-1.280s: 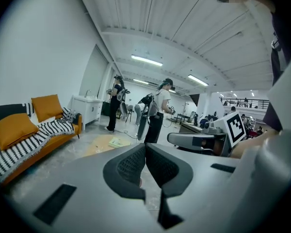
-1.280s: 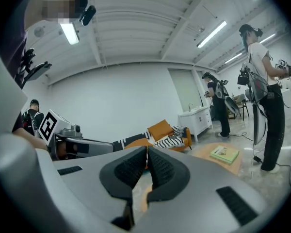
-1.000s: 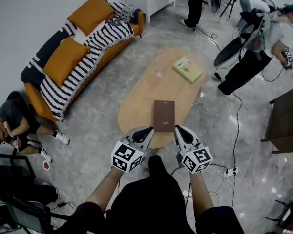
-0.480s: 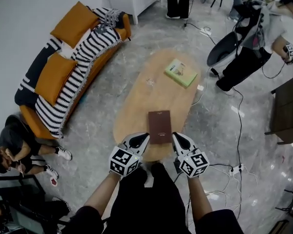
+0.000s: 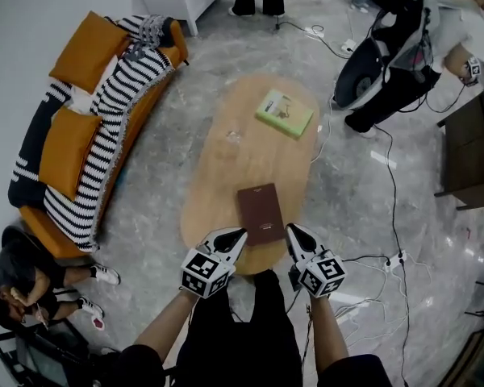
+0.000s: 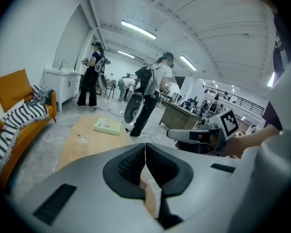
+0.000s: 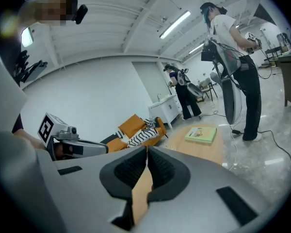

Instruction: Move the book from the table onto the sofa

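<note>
Both hands have sunk toward the table [image 5: 240, 156] — the left gripper [image 5: 239, 234] and right gripper [image 5: 292, 230], jaws together and empty, now flank the brown book [image 5: 260, 213], which lies unlifted, well apart from the sofa [image 5: 105, 111].

Here's the oval wooden table [image 5: 218, 176], standing lengthwise on the grey marbled floor [image 5: 145, 208]; the brown book [image 5: 260, 213] lies flat on its near end, close to the edge, its long side running with the table; at the far end a green book [image 5: 285, 113] lies flat and a little askew; between the two, left of the middle, sits a small clear thing [image 5: 233, 137], too small to name; the rest of the top is bare wood; over to the left, the orange sofa [image 5: 177, 43], a striped blanket [image 5: 105, 135] draped over it and two orange cushions [image 5: 89, 51] on top; on the floor to the right, dark cables [image 5: 387, 184] trail down to a white power strip [image 5: 395, 262].
</note>
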Available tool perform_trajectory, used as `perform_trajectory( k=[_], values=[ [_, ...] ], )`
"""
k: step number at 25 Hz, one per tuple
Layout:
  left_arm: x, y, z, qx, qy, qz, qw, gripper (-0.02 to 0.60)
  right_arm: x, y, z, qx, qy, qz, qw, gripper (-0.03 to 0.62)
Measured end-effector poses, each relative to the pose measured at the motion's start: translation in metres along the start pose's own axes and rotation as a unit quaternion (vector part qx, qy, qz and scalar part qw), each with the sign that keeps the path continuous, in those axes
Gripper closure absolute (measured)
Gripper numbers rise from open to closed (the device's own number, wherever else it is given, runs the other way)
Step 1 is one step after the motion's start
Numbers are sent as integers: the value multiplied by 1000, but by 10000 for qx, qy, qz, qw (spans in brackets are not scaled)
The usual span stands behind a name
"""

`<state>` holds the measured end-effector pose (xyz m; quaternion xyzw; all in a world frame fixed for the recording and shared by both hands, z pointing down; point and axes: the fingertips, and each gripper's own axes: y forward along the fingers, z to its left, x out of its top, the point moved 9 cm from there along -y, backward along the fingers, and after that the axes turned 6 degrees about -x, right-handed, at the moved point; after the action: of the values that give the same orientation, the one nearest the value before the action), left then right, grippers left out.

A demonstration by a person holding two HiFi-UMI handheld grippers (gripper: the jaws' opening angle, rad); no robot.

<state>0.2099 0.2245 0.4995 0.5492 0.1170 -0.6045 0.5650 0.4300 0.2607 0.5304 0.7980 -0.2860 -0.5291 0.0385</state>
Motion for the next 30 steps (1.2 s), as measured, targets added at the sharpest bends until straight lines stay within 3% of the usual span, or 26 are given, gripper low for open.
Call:
perform_trajectory(
  k=[7, 19, 30],
  values=[
    [-23, 32, 36, 106, -277, 70, 9995, 566, -23, 37, -30, -140, 59, 292, 9995, 567],
    [-87, 101, 105, 417, -749, 255, 9960, 566, -87, 102, -98, 32, 279, 999, 9946, 566],
    [-185, 159, 158, 554, -2055, 404, 9763, 565, -163, 159, -158, 259, 562, 1944, 9790, 565]
  ],
)
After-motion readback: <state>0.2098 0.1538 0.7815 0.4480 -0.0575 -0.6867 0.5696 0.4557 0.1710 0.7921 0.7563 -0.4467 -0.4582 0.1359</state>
